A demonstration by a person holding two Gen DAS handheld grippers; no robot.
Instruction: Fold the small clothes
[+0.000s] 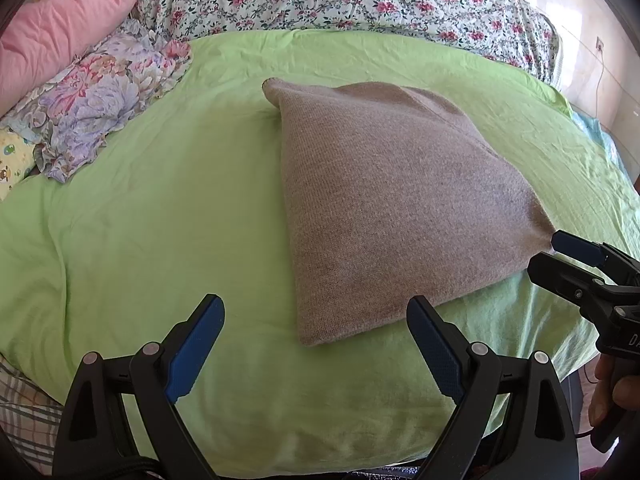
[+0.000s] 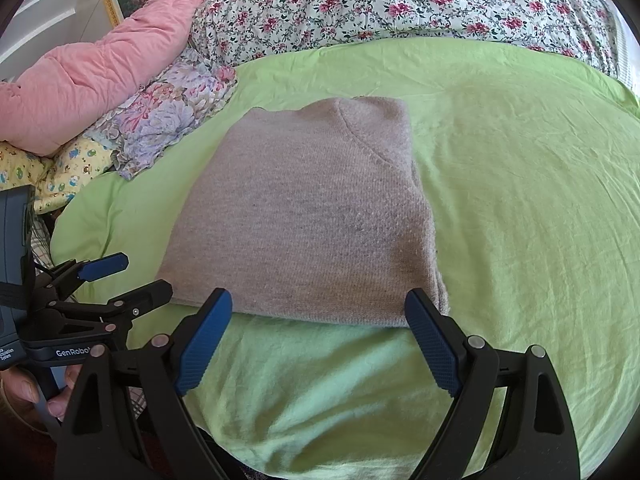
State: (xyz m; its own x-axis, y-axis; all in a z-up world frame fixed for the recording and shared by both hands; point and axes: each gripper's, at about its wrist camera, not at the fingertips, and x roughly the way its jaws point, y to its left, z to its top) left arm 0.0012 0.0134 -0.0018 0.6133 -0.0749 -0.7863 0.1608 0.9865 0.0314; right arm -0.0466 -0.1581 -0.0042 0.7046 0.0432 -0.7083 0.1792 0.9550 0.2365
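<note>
A: Where's the sweater?

B: Folded grey knit sweater (image 2: pixel 304 216) lies flat mid-bed on the green sheet (image 2: pixel 520 200), near edge just beyond the right gripper (image 2: pixel 318 336).

A: Grippers?

B: Right gripper: jaws spread wide, nothing between the pads. Left gripper (image 1: pixel 316 340): same, wide and empty, off the sweater's near-left corner.

A: Contact?

B: None that I can see. Pink quilt (image 2: pixel 108 76) and purple floral pillow (image 2: pixel 168 120) sit far left, floral duvet (image 2: pixel 400 4) along the far side.

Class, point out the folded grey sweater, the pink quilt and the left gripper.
Folded grey sweater (image 2: pixel 304 216), right wrist view, middle of top layer.
Pink quilt (image 2: pixel 108 76), right wrist view, its centre.
Left gripper (image 1: pixel 316 352), left wrist view, between fingertips.
</note>
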